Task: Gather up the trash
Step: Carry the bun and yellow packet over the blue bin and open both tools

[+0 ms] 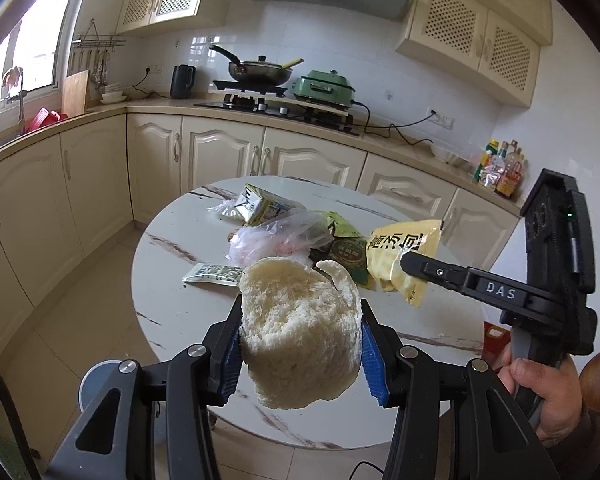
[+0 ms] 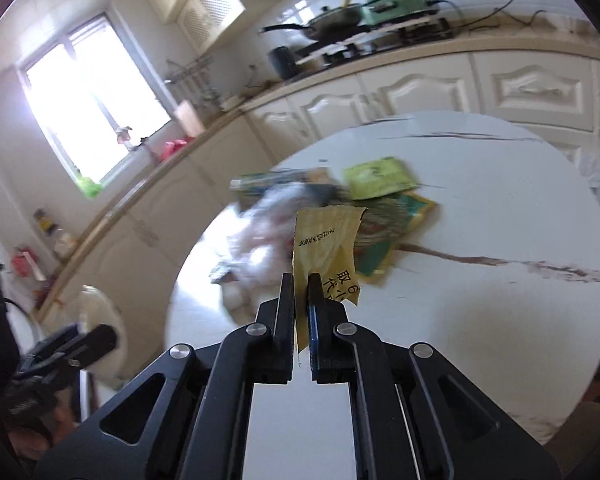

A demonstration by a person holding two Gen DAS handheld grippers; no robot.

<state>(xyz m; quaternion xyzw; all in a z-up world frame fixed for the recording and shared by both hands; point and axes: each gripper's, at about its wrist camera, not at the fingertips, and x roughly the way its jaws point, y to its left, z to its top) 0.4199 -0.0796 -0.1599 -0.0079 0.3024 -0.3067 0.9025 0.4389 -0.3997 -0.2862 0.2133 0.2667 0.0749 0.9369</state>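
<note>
My left gripper (image 1: 300, 344) is shut on a pale, crumbly steamed bun (image 1: 296, 332) and holds it above the near side of the round marble table (image 1: 172, 312). My right gripper (image 2: 301, 280) is shut on a yellow snack wrapper (image 2: 324, 248) and holds it above the table; it also shows in the left wrist view (image 1: 404, 262) with the wrapper (image 1: 400, 244). On the table lie a clear plastic bag (image 1: 276, 236), a crushed carton (image 1: 260, 204), green wrappers (image 1: 348, 256) and a small flat packet (image 1: 214, 274).
Cream kitchen cabinets (image 1: 220, 152) run behind the table, with a stove and wok (image 1: 260, 70), a green cooker (image 1: 326, 88) and a kettle (image 1: 181, 81) on the counter. Bottles (image 1: 500, 168) stand at the counter's right end. A round stool (image 1: 100, 380) stands by the table's left edge.
</note>
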